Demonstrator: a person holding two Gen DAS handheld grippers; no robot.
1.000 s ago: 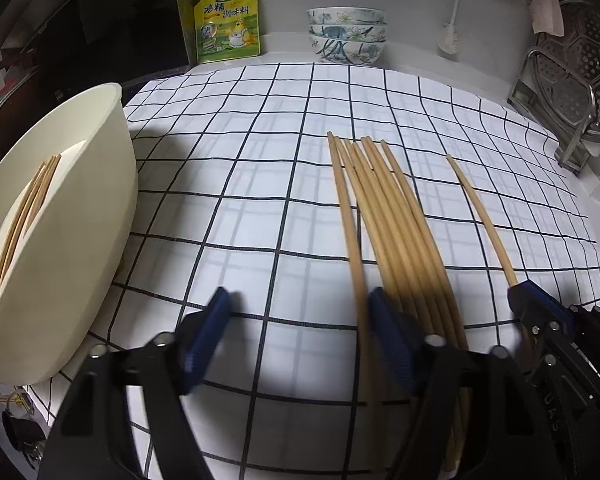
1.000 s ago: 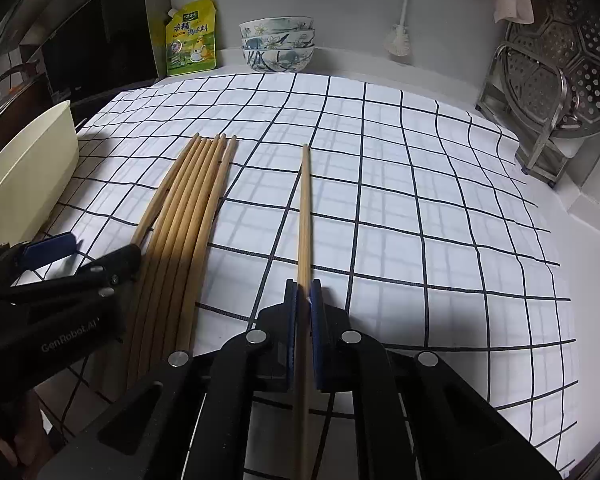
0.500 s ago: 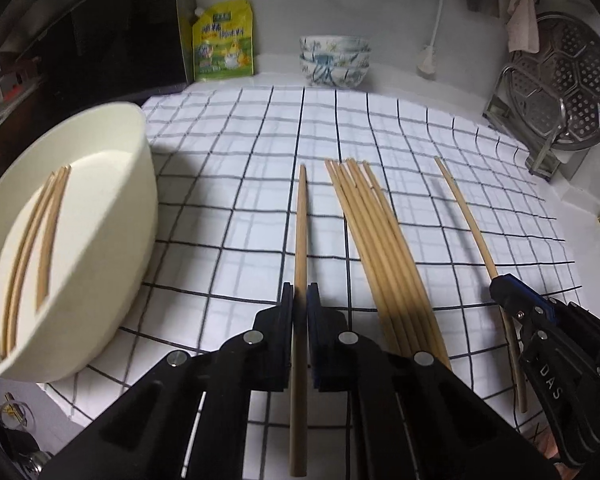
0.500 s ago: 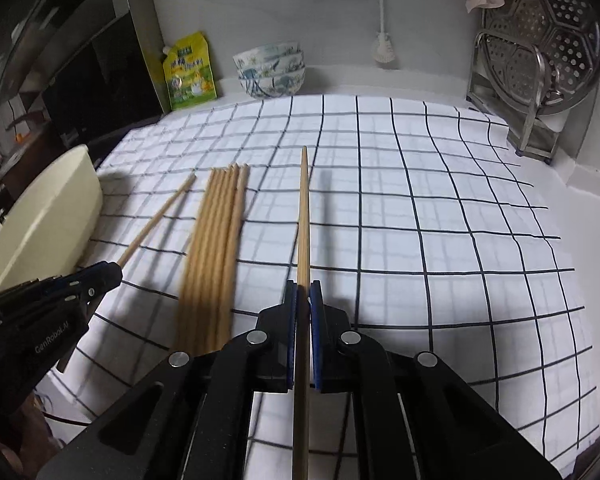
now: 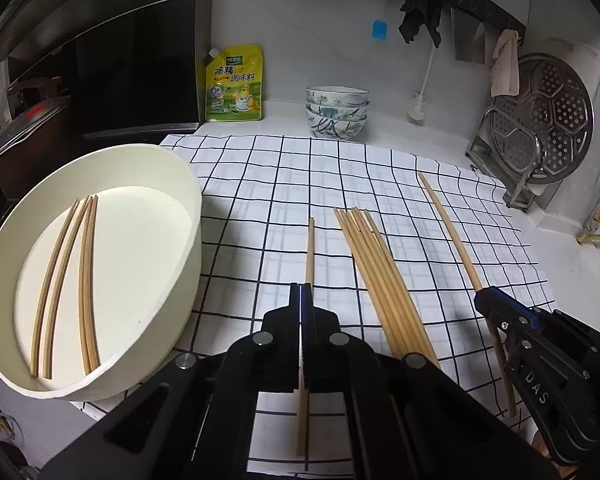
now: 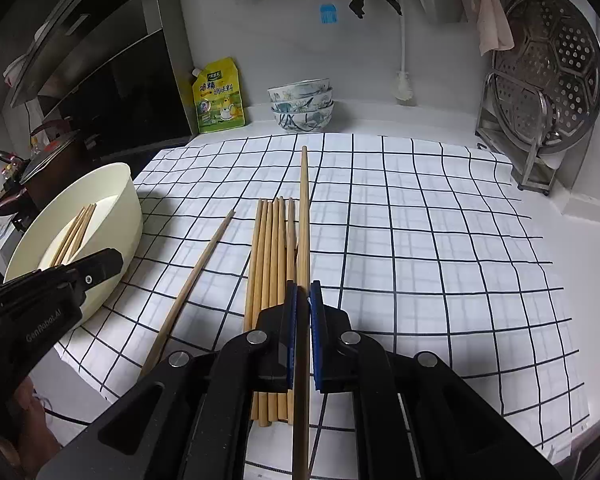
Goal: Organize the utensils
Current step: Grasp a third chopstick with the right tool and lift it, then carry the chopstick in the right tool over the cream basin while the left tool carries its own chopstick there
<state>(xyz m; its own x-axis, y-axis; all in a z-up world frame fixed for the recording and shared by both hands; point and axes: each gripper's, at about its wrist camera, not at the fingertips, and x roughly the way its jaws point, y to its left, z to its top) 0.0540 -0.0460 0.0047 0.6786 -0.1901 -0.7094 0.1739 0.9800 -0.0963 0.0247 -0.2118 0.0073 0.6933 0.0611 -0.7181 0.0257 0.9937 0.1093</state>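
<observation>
My left gripper [image 5: 301, 292] is shut on a single wooden chopstick [image 5: 309, 248], lifted off the checked cloth [image 5: 284, 184]. My right gripper [image 6: 303, 292] is shut on another chopstick [image 6: 304, 200], also raised; it shows in the left wrist view as chopstick [image 5: 448, 228] in the right gripper [image 5: 486, 298]. A bundle of several chopsticks [image 5: 376, 276] lies on the cloth between both grippers, also seen as bundle [image 6: 270, 256]. A cream oval basin [image 5: 180, 184] at left holds several chopsticks [image 5: 70, 276]. The left gripper [image 6: 114, 260] hangs beside the basin [image 6: 128, 192].
Stacked patterned bowls [image 5: 336, 110] and a yellow seasoning pouch [image 5: 234, 84] stand at the back wall. A metal rack with a steamer plate [image 5: 540, 120] occupies the right back corner. A dark pot [image 6: 56, 160] sits behind the basin. The cloth's near edge overhangs the counter.
The left gripper closed on one chopstick from the bundle's left side and lifted it. Both grippers rose with their chopsticks, so more of the counter and wall shows.
</observation>
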